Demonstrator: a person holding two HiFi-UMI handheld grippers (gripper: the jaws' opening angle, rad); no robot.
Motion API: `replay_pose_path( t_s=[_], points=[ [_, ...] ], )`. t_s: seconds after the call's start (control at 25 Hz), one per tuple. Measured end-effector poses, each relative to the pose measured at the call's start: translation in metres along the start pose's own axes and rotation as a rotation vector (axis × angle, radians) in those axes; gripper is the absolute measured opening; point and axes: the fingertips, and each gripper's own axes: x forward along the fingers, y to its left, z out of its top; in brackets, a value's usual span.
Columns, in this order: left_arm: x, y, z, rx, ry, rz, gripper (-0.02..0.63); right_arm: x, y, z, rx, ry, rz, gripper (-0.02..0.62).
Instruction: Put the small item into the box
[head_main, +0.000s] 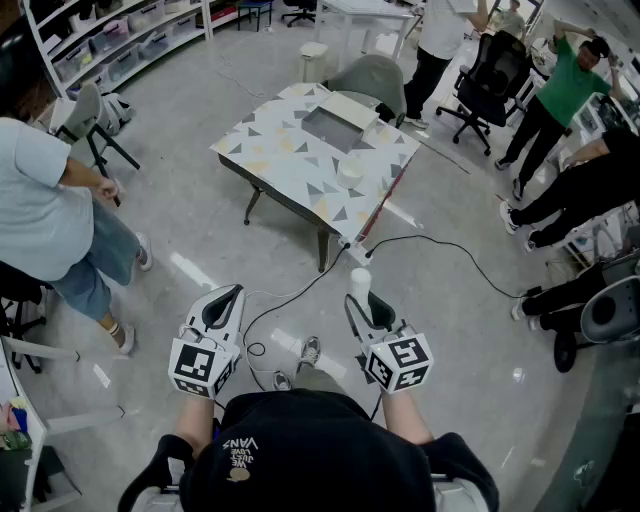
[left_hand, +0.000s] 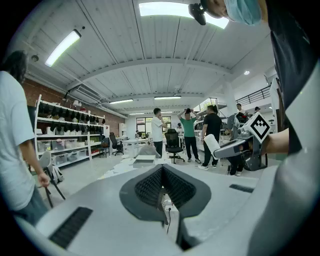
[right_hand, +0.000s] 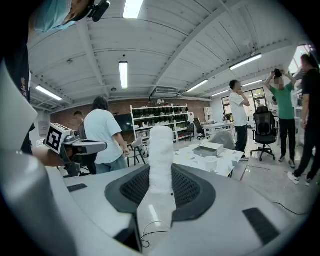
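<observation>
step: carry to box | right tongs (head_main: 359, 298) clamped on upright white foam cylinder (right_hand: 161, 155) | left tongs (left_hand: 162, 189) together, empty | open box (head_main: 335, 126) near table (head_main: 285, 175) far corner, well apart | walk up, hold firm, lower inside before you release

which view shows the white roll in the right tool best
Right gripper view: the white roll stands upright, gripped by the right tool, large and central. Head view shows its small tip; left gripper view, a distant side glimpse.
</observation>
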Motion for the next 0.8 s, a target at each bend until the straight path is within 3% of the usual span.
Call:
replay_pose_path(
  t_s=[0.8],
  points=[
    [-0.002,0.033,-0.017,-0.043,0.001,0.007,0.006,0.037,0.01,0.009,-0.006,0.007,0.006,0.126]
  ],
)
